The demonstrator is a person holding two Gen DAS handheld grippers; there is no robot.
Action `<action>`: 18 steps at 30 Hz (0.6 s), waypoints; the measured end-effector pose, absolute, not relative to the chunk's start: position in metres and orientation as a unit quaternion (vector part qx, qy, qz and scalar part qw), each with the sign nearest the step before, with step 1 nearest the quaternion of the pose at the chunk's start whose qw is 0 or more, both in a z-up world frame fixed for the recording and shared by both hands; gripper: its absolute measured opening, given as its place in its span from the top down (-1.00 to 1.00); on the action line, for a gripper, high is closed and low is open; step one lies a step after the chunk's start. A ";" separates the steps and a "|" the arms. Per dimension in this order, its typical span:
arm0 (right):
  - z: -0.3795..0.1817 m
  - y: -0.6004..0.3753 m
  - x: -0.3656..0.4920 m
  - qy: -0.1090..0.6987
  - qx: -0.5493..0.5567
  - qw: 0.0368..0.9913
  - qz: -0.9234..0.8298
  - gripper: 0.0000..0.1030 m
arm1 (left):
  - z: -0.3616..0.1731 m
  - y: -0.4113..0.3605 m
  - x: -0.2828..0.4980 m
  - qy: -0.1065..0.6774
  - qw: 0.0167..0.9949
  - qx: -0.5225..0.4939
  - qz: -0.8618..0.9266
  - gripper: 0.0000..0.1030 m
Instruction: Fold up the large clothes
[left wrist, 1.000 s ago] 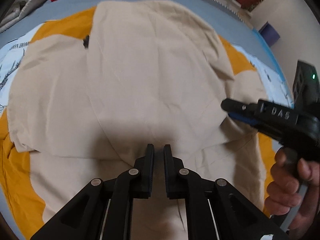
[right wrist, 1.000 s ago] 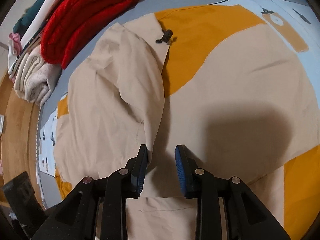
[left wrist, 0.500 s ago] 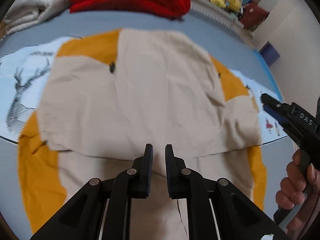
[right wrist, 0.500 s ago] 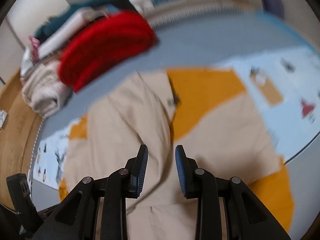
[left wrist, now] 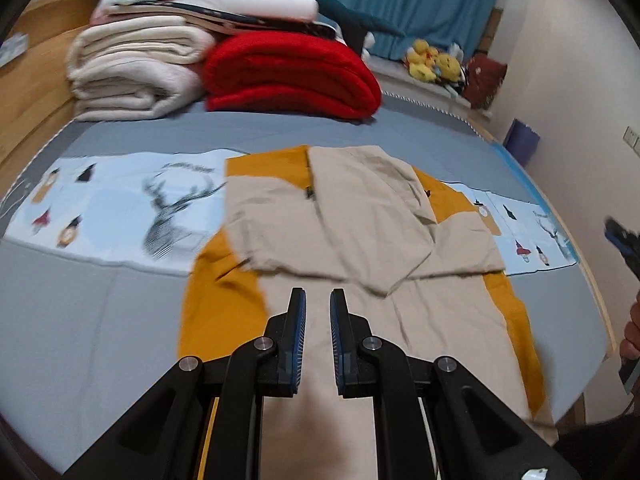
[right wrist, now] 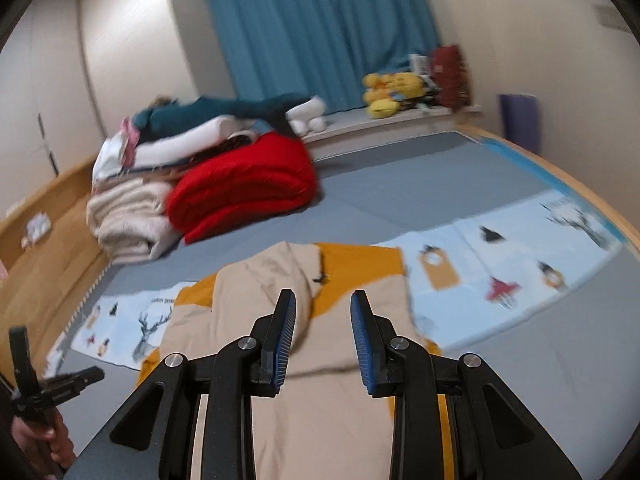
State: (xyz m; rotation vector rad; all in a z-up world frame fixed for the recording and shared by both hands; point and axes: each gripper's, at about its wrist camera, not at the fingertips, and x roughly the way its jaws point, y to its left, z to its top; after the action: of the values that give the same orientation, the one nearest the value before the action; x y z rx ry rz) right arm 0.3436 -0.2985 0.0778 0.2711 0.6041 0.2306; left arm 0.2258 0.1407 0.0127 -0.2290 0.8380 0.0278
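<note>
I see left gripper (left wrist: 318, 332) fingers nearly together, a narrow gap, nothing pinched, pitched down over the garment. Right gripper (right wrist: 323, 336) fingers spread, empty, tilted shallower. Beige-and-mustard garment (left wrist: 360, 232) lies flat on the grey bed (left wrist: 100, 320), sleeves folded in. Red blanket (left wrist: 288, 76) at 12 o'clock, cream blanket (left wrist: 132, 72) at 11, deer-print mat (left wrist: 120, 208) under the garment.

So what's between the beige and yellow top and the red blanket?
Only bare grey mat separates the top from the red blanket, clearest in the left wrist view.
</note>
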 end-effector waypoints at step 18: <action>-0.026 -0.404 0.170 0.438 0.105 0.890 0.077 0.41 | -0.077 0.208 0.085 0.525 0.816 -0.232 0.072 0.80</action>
State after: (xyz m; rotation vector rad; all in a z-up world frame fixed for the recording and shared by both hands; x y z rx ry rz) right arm 0.1704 -0.4037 -0.0260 0.2177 0.9090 0.1601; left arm 0.0848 0.2080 -0.0767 -0.4938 1.1201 0.1543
